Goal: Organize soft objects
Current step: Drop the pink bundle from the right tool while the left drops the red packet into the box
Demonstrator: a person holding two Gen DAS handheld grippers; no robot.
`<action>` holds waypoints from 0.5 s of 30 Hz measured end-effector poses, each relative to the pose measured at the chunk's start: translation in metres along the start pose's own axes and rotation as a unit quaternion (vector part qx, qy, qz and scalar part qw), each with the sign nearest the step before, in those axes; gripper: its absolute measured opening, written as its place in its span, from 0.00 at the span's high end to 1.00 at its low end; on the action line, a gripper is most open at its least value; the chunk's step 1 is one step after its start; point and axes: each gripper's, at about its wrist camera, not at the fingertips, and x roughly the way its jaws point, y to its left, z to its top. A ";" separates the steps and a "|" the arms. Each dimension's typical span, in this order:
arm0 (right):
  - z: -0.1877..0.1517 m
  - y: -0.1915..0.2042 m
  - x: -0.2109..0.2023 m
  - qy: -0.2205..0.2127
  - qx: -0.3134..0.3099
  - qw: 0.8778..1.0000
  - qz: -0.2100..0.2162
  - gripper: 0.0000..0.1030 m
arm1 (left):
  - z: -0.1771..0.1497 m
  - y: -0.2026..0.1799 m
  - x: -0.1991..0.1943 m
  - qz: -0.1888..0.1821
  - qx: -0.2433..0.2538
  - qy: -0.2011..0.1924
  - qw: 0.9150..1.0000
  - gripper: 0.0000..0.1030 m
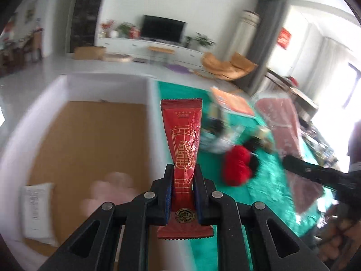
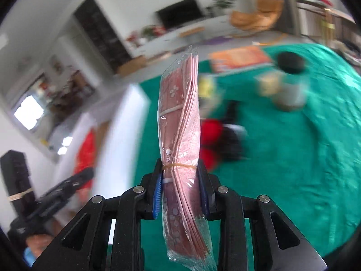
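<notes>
Black hand-held gripper point(image 1: 183, 176), silver rivets, blue ridged pads point(image 2: 157, 194)

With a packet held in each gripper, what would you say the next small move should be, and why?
Probably carry the left gripper a little leftward and lower the red sachet into the white box. The sachet is pinched above the box's right wall, and the box already holds a white pack and something pink. The right gripper can keep its pink plastic-wrapped bundle over the green cloth meanwhile.

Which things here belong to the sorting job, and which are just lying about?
Job:
left tongs gripping red foil packet
right tongs gripping pink bagged stack
white box
red plush toy

Lying about:
television
orange chair
</notes>
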 end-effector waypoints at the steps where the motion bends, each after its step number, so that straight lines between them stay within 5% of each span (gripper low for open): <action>1: 0.002 0.025 0.006 0.006 -0.013 1.000 0.027 0.71 | 0.002 0.023 -0.009 0.032 -0.010 -0.006 0.999 0.85; 4: 0.003 0.101 0.031 0.035 -0.059 0.992 0.106 0.71 | -0.001 0.074 -0.023 0.107 -0.042 -0.005 0.993 0.84; 6: -0.001 0.138 0.054 0.062 -0.070 0.984 0.154 0.64 | -0.008 0.101 -0.027 0.156 -0.067 -0.003 0.985 0.70; 7: -0.003 0.151 0.066 0.075 -0.074 0.979 0.172 0.51 | -0.012 0.112 -0.028 0.173 -0.080 0.003 0.982 0.37; 8: -0.005 0.162 0.077 0.091 -0.081 0.976 0.183 0.26 | -0.015 0.122 -0.028 0.185 -0.095 0.003 0.978 0.07; 12: -0.013 0.154 0.088 0.084 -0.082 0.979 0.165 0.24 | -0.020 0.125 -0.032 0.212 -0.107 -0.035 0.971 0.02; 15: -0.020 0.121 0.074 0.037 -0.102 0.991 0.076 0.24 | -0.017 0.104 -0.019 0.184 -0.089 -0.029 0.978 0.02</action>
